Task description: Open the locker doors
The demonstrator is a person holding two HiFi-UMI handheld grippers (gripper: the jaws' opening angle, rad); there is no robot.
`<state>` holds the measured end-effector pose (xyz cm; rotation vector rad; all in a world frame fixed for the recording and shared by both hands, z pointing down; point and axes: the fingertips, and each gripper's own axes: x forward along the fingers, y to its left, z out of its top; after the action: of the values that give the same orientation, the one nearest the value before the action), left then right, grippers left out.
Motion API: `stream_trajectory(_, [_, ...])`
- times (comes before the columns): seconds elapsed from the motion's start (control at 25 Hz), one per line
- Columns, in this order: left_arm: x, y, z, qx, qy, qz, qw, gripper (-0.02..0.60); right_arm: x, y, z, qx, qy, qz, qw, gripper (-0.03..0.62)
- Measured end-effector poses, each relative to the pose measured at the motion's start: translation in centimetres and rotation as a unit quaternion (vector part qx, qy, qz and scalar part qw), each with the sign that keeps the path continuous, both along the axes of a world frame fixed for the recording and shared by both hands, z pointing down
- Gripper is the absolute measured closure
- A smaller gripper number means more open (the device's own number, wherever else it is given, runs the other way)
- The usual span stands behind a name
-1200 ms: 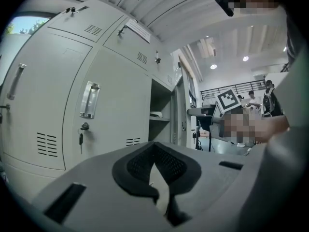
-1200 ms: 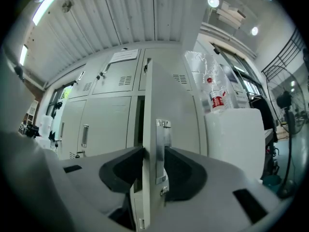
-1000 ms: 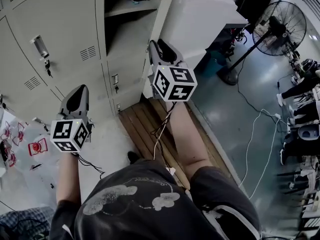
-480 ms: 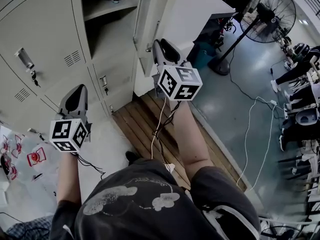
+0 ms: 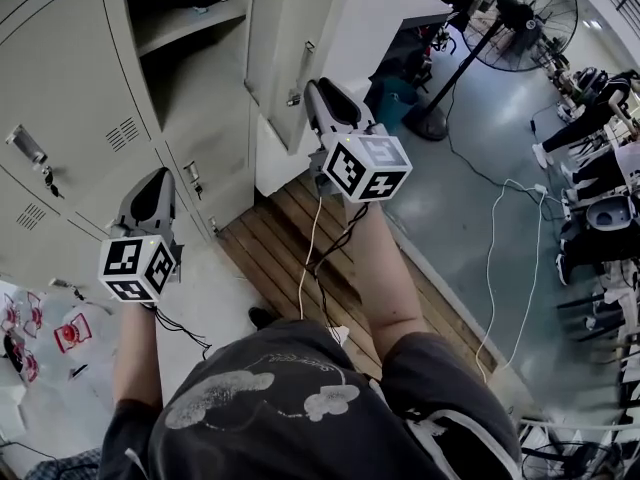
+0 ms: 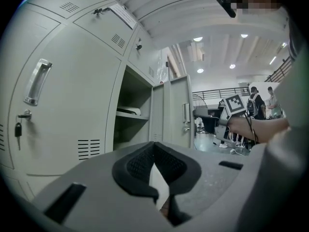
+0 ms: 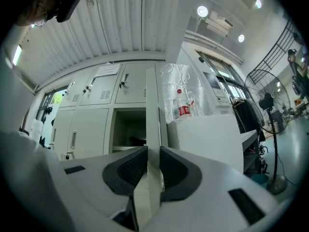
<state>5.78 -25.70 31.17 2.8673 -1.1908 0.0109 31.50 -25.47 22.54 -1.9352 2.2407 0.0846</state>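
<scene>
Grips the free edge of the open locker door (image 7: 151,105) with the right gripper (image 7: 148,151): jaws just drawn in, pads pressed on both faces of the thin sheet. Stands swung out from the locker bank, at 12 o'clock from that gripper in the head view, with a handle (image 5: 307,50) on its outer face. Bares the compartment (image 5: 190,28) at 11 o'clock of the head view, a pale thing on its shelf, too dim to name.

Holds the left gripper (image 5: 153,180) at 8 o'clock, jaws together at the tips, nothing between them, touching nothing. Faces a closed locker door (image 6: 67,105) at 9 o'clock in the left gripper view, with a metal handle (image 6: 37,81) and a key (image 6: 18,129) hanging in the lock just below.

Shows a standing fan (image 5: 525,13) at 1 o'clock of the head view and a wooden floor platform (image 5: 300,238) at 6 o'clock from the right gripper.
</scene>
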Motion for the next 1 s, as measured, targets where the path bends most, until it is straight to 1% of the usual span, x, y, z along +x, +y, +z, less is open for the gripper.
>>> stream_trajectory(0.16, [1.5,-0.5,-0.1,0.001,-0.004,0.013,0.9999,0.572,2.3,0.1,-0.3,0.005,-0.016,0.012,1.000,0.502])
stream_trajectory(0.32, [2.5,-1.2,-0.1,0.002,-0.006,0.021,0.9998,0.572,4.3,-0.1,-0.1,0.006,-0.031,0.014,0.999,0.516])
stream_trajectory(0.56, [3.7,-2.2,-0.1,0.003,-0.007,0.027,0.9996,0.572,6.2,-0.4,-0.2,0.016,-0.050,0.006,0.999,0.523])
stream_trajectory(0.72, [4.4,-3.0,-0.1,0.004,-0.006,0.030,0.9995,0.572,6.9,-0.7,-0.2,0.019,-0.055,0.009,0.998,0.528])
stream_trajectory(0.84, [4.7,-3.3,0.0,0.003,-0.005,0.032,0.9995,0.572,7.2,-0.7,0.0,0.014,-0.046,0.017,0.999,0.530])
stream_trajectory(1.0, [4.3,-3.3,0.3,-0.002,-0.005,0.028,0.9996,0.572,6.8,0.1,0.1,0.013,-0.042,0.020,0.999,0.530])
